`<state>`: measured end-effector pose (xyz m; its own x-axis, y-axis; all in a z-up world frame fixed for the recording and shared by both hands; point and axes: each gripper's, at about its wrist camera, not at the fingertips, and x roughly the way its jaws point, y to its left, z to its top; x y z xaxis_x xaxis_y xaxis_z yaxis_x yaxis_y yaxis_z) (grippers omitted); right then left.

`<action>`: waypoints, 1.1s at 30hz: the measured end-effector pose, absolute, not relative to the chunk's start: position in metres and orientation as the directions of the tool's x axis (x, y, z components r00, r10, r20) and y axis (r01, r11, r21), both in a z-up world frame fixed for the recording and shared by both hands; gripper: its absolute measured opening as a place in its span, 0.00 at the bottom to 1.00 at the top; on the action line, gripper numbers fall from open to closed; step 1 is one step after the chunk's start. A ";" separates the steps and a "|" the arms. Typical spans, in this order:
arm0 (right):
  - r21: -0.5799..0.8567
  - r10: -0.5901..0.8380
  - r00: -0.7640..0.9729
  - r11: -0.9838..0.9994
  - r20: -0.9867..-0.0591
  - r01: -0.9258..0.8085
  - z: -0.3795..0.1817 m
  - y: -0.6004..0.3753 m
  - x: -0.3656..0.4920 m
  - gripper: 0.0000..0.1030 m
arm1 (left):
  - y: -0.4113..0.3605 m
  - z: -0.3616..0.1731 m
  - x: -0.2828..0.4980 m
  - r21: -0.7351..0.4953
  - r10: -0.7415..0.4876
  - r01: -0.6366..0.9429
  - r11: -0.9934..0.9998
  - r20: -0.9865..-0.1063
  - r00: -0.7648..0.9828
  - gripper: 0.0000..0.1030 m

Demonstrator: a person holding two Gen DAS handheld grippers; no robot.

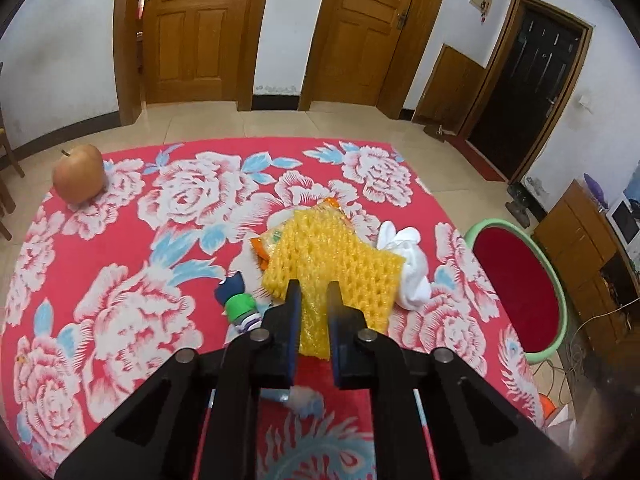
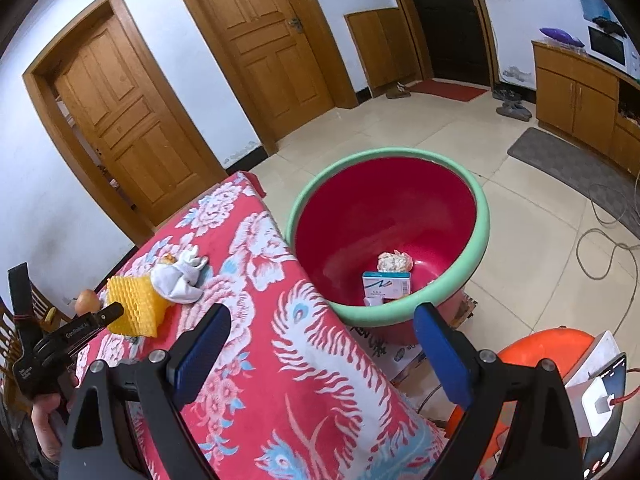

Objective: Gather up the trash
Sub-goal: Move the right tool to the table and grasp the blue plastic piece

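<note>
The left hand-held gripper is clamped on the near edge of a yellow foam net, which is pinched between its two blue pads. The net lies near the middle of the tabletop, which is covered by a red flowered cloth. An orange wrapper is partly hidden under the net, and a crumpled white tissue touches the net on the side toward the tabletop's right edge. A small bottle with a green cap lies just beside the left pad. An apple stands at the far left corner, well apart from the rest.

The right hand-held gripper is held with its jaws wide apart and nothing between them, above the tabletop's right edge. Just beyond that edge a red basin with a green rim stands lower down; a small box and a crumpled wad lie in it.
</note>
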<state>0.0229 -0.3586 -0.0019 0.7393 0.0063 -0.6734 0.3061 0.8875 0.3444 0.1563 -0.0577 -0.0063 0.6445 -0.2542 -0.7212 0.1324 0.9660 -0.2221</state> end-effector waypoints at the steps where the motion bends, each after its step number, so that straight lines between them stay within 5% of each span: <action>1: 0.344 0.008 0.746 0.890 -0.666 0.298 0.002 -0.356 0.021 0.92 | -0.055 -0.003 0.153 -0.230 -0.260 0.133 0.964 -0.717 0.647 0.10; 24: 0.340 0.234 0.731 0.940 -0.641 -0.003 0.016 -0.242 0.031 0.92 | 0.066 0.017 0.051 -0.311 -0.116 -0.138 0.941 -0.675 0.728 0.10; 33: 0.266 0.245 0.657 0.962 -0.713 -0.070 -0.006 -0.198 0.054 0.74 | 0.084 -0.004 0.041 -0.273 -0.056 -0.205 0.940 -0.715 0.697 0.10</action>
<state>0.0537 -0.1981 -0.0062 0.6567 0.2447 -0.7134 -0.0699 0.9616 0.2655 0.0410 0.0845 -0.0044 0.6966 -0.0560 -0.7152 -0.2052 0.9398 -0.2734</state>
